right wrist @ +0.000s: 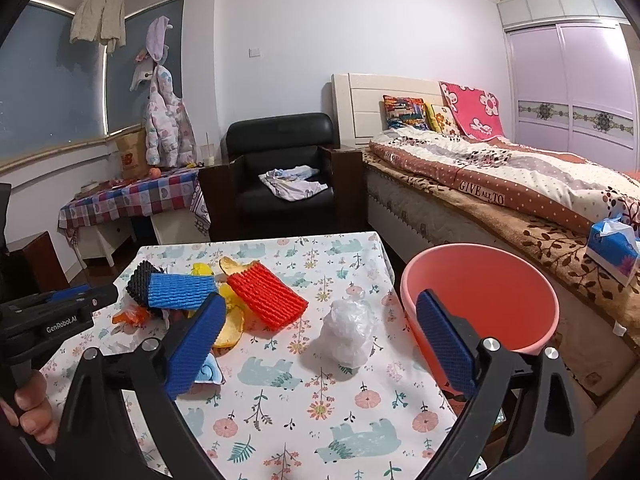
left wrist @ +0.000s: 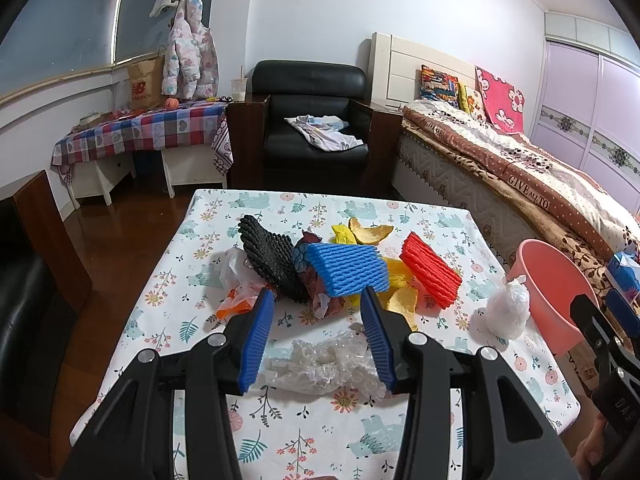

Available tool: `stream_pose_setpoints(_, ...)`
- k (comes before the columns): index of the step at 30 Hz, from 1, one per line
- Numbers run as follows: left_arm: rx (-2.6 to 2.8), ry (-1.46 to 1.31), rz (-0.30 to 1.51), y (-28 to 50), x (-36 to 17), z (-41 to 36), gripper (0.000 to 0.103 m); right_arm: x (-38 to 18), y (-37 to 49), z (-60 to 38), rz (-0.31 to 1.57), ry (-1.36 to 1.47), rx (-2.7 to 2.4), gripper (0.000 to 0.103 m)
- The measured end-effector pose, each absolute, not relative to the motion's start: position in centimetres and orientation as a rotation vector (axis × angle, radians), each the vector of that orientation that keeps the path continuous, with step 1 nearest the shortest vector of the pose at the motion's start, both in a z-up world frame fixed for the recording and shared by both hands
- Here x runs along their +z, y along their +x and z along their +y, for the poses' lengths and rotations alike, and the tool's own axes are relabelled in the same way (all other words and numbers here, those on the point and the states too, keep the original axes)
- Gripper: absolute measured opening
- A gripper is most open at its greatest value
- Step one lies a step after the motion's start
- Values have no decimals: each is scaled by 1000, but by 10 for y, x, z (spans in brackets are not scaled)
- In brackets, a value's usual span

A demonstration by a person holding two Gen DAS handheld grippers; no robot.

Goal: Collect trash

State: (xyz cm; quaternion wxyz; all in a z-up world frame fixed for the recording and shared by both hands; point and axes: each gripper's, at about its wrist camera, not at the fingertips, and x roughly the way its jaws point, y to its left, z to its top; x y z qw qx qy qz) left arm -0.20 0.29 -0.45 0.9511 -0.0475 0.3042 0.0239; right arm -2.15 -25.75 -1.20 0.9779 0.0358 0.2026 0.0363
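A pile of trash lies on the floral table (left wrist: 280, 420): black foam net (left wrist: 268, 256), blue foam net (left wrist: 348, 268), red foam net (left wrist: 430, 270), orange peels (left wrist: 370, 232), and crumpled clear plastic wrap (left wrist: 320, 368). My left gripper (left wrist: 318, 300) is open, its fingers either side of the clear wrap, not touching it. A white plastic bag ball (right wrist: 348, 330) sits near the table's right edge. My right gripper (right wrist: 320, 312) is open wide and empty, just before the bag. A pink bucket (right wrist: 480, 300) stands off the table's right side.
A bed (right wrist: 520, 184) runs along the right with a blue tissue box (right wrist: 612, 248) on it. A black armchair (left wrist: 312, 120) stands behind the table, and a checked side table (left wrist: 140, 132) at the back left. A dark wooden chair (left wrist: 40, 240) is at left.
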Motion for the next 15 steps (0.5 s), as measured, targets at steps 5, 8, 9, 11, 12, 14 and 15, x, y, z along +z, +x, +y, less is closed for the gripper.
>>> stream_pose_setpoints(5, 49, -97, 619, -2, -5, 3, 45, -13, -19, -258, 420, 72, 68, 96)
stream_pose_setpoints(8, 49, -97, 619, -2, -5, 3, 45, -13, -19, -259, 414, 77, 61, 93)
stream_pose_setpoints(9, 48, -98, 620, -2, -4, 3, 45, -13, -19, -260, 413, 80, 62, 92)
stream_pose_setpoints(11, 49, -98, 620, -2, -5, 3, 45, -13, -20, -260, 405, 84, 60, 92)
stream_pose_setpoints(12, 49, -98, 619, -2, -5, 3, 45, -13, -21, -261, 402, 84, 61, 92)
stream_pose_setpoints(14, 48, -98, 620, -2, -4, 3, 45, -12, -22, -260, 394, 84, 64, 92)
stream_pose_setpoints(15, 48, -99, 620, -3, -5, 3, 45, -12, -23, -260, 392, 83, 65, 92)
